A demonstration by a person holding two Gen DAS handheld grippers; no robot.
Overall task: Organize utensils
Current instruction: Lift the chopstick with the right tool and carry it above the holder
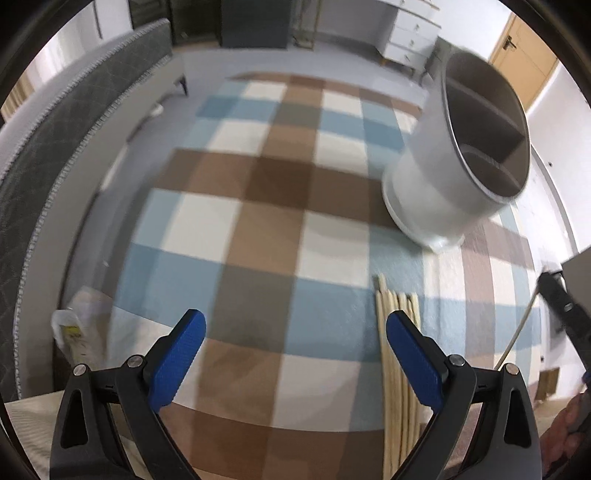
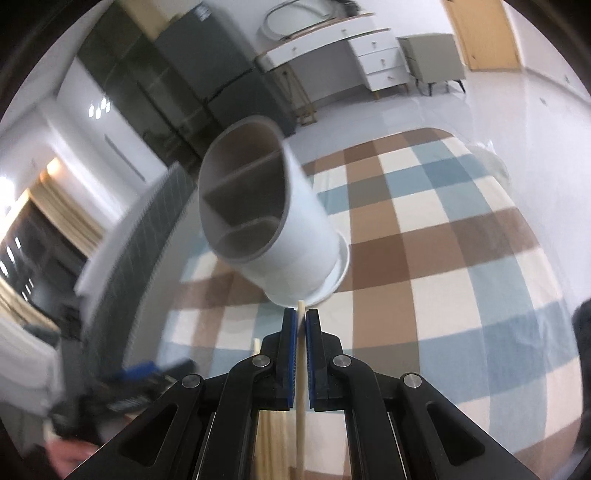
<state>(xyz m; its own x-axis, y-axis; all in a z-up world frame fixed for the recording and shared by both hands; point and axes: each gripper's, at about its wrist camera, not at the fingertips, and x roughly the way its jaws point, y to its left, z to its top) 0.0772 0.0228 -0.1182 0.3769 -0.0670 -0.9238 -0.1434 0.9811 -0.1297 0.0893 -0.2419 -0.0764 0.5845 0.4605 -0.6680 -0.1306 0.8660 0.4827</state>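
Note:
A white round utensil holder (image 1: 458, 158) with inner dividers stands on the checked cloth at the right; it also shows in the right wrist view (image 2: 280, 225), just ahead of the fingers. A bundle of pale wooden chopsticks (image 1: 397, 369) lies on the cloth beside my left gripper's right finger. My left gripper (image 1: 295, 332) is open and empty above the cloth. My right gripper (image 2: 301, 321) is shut on a single chopstick (image 2: 300, 398), whose tip points at the holder's base. The right gripper's black body shows at the left wrist view's right edge (image 1: 561, 302).
A checked brown, blue and cream cloth (image 1: 258, 221) covers the table. A crumpled plastic wrapper (image 1: 79, 332) lies at the left edge. A grey mattress (image 1: 55, 129) stands to the left. A white dresser (image 2: 376, 59) and a wooden door (image 2: 484, 33) are far behind.

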